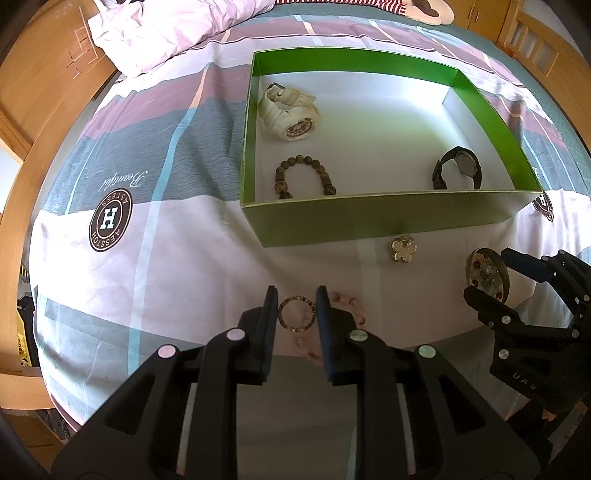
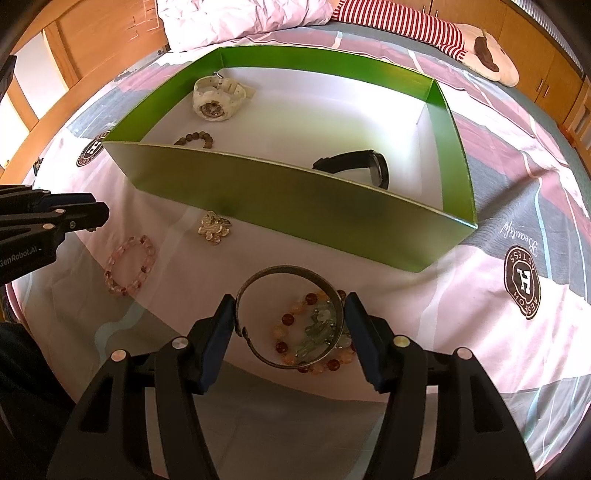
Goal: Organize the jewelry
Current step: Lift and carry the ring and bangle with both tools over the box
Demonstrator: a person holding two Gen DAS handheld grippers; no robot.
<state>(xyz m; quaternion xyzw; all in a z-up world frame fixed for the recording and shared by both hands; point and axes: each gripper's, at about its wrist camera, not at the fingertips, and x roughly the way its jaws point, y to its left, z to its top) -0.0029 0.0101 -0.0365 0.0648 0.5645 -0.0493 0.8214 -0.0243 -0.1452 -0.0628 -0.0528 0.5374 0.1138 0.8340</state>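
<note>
My left gripper (image 1: 297, 294) is shut on a small metal ring (image 1: 297, 327), held just above a pink bead bracelet (image 1: 349, 304) on the bedsheet. In the right wrist view my right gripper (image 2: 290, 297) is shut on a wide metal bangle (image 2: 284, 268), both pads against its rim. An amber bead bracelet (image 2: 287, 318) with green pieces lies under the bangle. A gold flower brooch (image 2: 214, 227) lies in front of the green box (image 2: 295, 206). Inside the box are a white watch (image 2: 216, 98), a brown bead bracelet (image 1: 304, 177) and a black watch (image 1: 460, 168).
The box stands on a striped bedsheet with round logo prints (image 1: 110, 223). A crumpled pink quilt (image 1: 166, 33) and a plush toy with red-striped sleeve (image 2: 480, 48) lie at the far end. A wooden bed frame (image 1: 22, 177) runs along the left.
</note>
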